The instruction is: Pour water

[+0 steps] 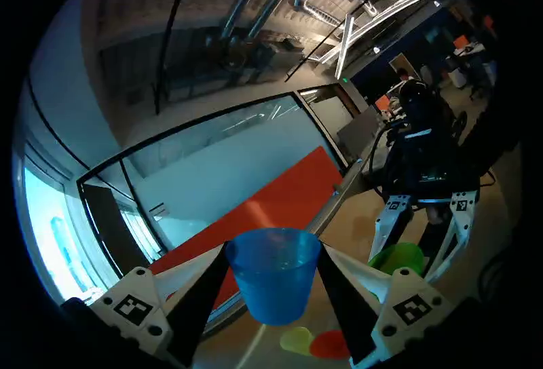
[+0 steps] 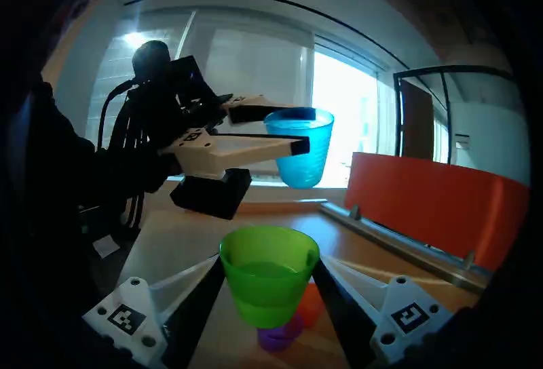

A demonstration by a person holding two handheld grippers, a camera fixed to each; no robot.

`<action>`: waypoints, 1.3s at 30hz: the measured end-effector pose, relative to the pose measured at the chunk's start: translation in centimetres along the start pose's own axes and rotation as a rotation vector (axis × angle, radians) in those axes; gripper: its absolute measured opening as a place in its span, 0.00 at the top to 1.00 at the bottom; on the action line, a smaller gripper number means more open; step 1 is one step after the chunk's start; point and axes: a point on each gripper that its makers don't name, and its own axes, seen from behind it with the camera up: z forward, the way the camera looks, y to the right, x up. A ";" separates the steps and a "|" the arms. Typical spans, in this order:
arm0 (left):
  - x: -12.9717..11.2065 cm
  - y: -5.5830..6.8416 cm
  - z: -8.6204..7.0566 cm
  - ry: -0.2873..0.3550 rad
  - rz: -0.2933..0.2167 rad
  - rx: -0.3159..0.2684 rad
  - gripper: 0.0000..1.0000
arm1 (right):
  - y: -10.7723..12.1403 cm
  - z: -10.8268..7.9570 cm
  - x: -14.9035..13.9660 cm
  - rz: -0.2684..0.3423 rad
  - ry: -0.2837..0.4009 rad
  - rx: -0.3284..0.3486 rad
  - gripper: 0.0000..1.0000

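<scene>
A translucent blue cup point(image 1: 275, 284) sits between the fingers of my left gripper point(image 1: 273, 259), which is shut on it. In the right gripper view that left gripper point(image 2: 303, 127) holds the blue cup point(image 2: 301, 148) roughly upright, high above the table and beyond the green cup. My right gripper point(image 2: 269, 266) is shut on a green cup point(image 2: 269, 284) with some liquid in it, low over the wooden table point(image 2: 176, 240). The left gripper view shows the right gripper point(image 1: 406, 260) with the green cup point(image 1: 400, 257) off to the right.
Small purple point(image 2: 277, 337) and orange point(image 2: 311, 304) cups lie on the table under the green cup; yellow point(image 1: 296, 340) and red point(image 1: 330, 344) ones show under the blue cup. An orange panel point(image 2: 434, 206) on a metal rail borders the table. A person's dark sleeve point(image 2: 61, 165) is at left.
</scene>
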 end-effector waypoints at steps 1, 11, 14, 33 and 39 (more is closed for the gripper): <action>-0.1 0.0 0.0 -0.003 -0.015 -0.001 0.13 | 0.0 0.0 0.0 0.000 0.000 0.000 0.10; -1.3 -0.6 0.0 -0.038 -0.141 0.008 0.13 | 0.1 -0.2 0.1 -0.002 0.002 -0.001 0.10; -1.6 -0.6 0.1 -0.049 -0.166 0.008 0.13 | 0.0 -0.2 0.2 0.000 0.002 0.000 0.10; -2.6 -1.5 -0.1 -0.071 -0.301 0.033 0.13 | -0.1 -0.1 0.5 -0.007 -0.002 -0.004 0.10; -2.8 -1.5 -0.1 -0.073 -0.373 0.033 0.13 | 0.0 -0.2 0.5 -0.004 -0.001 -0.008 0.10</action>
